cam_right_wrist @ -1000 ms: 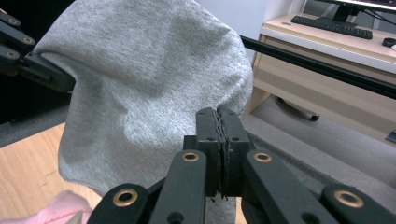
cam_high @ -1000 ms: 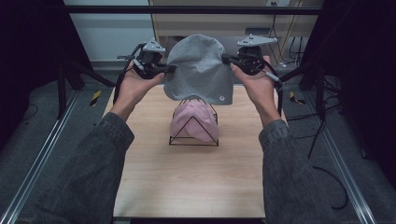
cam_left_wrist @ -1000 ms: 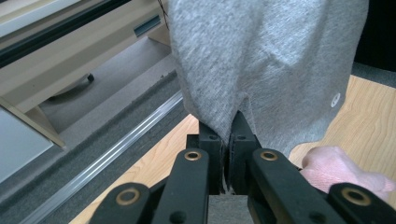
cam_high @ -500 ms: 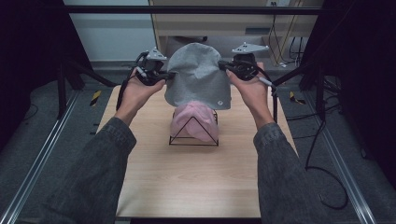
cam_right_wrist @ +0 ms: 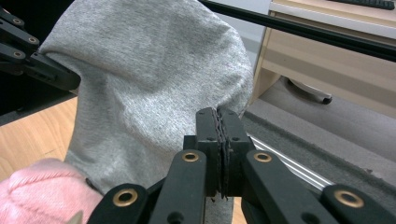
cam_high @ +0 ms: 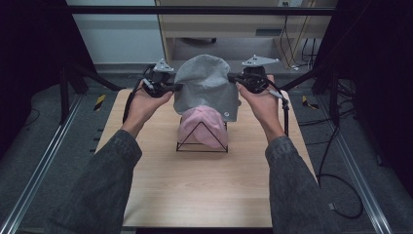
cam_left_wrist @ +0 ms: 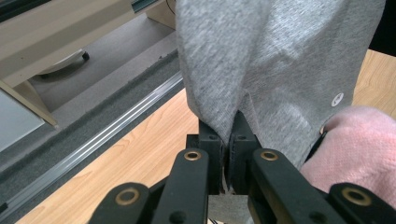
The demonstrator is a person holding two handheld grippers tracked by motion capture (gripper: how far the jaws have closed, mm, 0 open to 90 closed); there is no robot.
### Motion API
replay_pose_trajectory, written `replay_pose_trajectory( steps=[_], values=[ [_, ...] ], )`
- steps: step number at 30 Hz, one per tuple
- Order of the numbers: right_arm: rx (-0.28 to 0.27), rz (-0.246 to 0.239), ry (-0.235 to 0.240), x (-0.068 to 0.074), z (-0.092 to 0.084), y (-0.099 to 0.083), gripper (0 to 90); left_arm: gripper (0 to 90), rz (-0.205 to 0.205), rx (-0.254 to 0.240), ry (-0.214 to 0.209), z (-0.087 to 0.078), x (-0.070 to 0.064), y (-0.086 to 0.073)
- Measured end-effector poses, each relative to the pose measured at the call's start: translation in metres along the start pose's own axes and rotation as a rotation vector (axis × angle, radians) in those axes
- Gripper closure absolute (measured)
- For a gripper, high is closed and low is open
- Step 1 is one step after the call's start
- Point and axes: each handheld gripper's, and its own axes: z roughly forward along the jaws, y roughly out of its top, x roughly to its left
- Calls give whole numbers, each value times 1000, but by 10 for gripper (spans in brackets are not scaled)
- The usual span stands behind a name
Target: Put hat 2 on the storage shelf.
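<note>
A grey knitted hat hangs stretched between my two grippers above the table. My left gripper is shut on its left edge, and my right gripper is shut on its right edge. Under the hat a pink hat sits on a black wire stand; the grey hat's lower edge overlaps the pink one's top. The left gripper view shows the grey hat pinched in my left gripper, with the pink hat at right. Grey hat fabric also sits clamped in my right gripper.
The wooden table has free surface in front of the stand. Metal rails run along both sides. A wooden cabinet stands behind the table, and cables trail on the floor at right.
Both hands have come down with the grey hat, which now covers the top of the pink hat on the stand.
</note>
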Motion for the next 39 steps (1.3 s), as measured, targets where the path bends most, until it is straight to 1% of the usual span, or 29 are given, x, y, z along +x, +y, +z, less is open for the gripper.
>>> replay_pose_trajectory(
  steps=[1, 10, 13, 15, 20, 24, 28, 29, 30, 31, 34, 35, 36, 39],
  values=[
    [5, 1, 3, 1, -1, -4, 887, 870, -1, 4, -2, 0, -1, -1],
    [21, 3, 11, 5, 2, -16, 887, 870, -5, 20, -3, 5, -3, -11],
    [28, 6, 16, 7, 4, -22, 887, 870, 3, 38, 0, 9, -4, -16],
    [39, 4, 16, 8, 6, -25, 887, 871, 1, 44, 1, 10, -4, -19],
    [44, 12, 17, 7, 8, -32, 887, 871, 0, 43, 6, 9, -3, -24],
    [44, 19, 18, 8, 5, -35, 887, 871, -4, 43, 3, 8, -3, -28],
    [35, 14, 15, 10, -1, -32, 888, 871, -3, 29, 4, 2, -5, -26],
    [25, 12, 13, 10, -6, -29, 887, 870, 2, 19, 6, -2, -7, -23],
    [25, 12, 13, 10, -6, -29, 887, 871, 2, 19, 6, -2, -7, -23],
    [20, 10, 12, 10, -9, -27, 888, 871, 0, 14, 5, -4, -8, -22],
    [1, 3, 7, 12, -19, -19, 887, 870, 13, -1, 14, -11, -10, -16],
    [-7, 0, 6, 12, -22, -16, 887, 870, 9, -9, 15, -13, -11, -14],
    [-11, -4, 4, 13, -26, -14, 887, 870, 16, -11, 18, -15, -11, -12],
    [-25, -7, 4, 14, -33, -8, 887, 870, 21, -20, 16, -18, -13, -8]
  ],
)
